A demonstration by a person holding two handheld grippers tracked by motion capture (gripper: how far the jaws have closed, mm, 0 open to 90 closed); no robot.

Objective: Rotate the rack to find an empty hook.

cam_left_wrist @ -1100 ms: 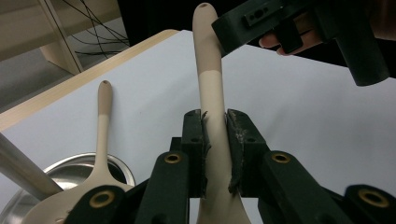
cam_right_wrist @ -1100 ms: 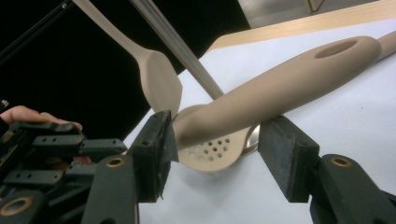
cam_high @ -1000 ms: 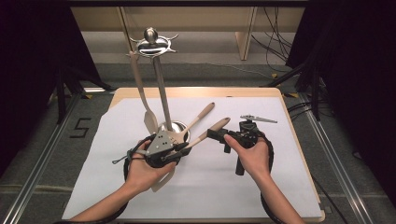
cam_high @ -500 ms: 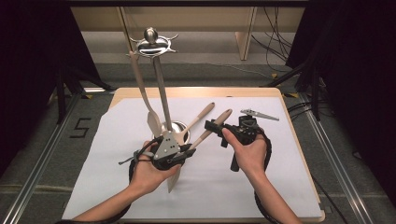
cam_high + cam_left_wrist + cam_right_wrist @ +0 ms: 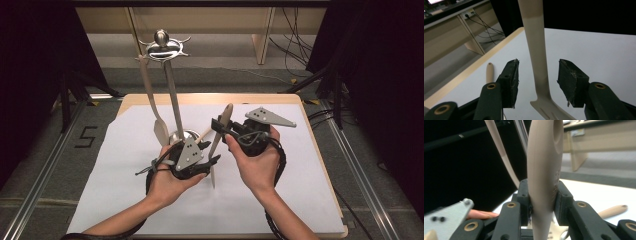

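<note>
1. My right tool [image 5: 218, 129] sits just right of centre in the high view, its jaws having just closed on the handle of the beige slotted spatula [image 5: 218, 145]. In the right gripper view both pads press the handle [image 5: 544, 177] from either side.
2. The spatula stands steeply, handle end up near the middle of the high view, blade end down toward the white sheet [image 5: 300, 150] on the surface.
3. My left tool [image 5: 210, 161] is low, left of centre in the high view. Its jaws have just been opening; in the left gripper view the spatula's neck [image 5: 537, 62] runs between the two pads with a gap on each side, so it grips nothing.
4. A metal utensil stand [image 5: 167, 75] rises in the upper left of the high view, with a pale utensil [image 5: 152, 107] hanging from it.
5. Another wooden handle [image 5: 489, 72] lies on the sheet, left in the left gripper view.
</note>
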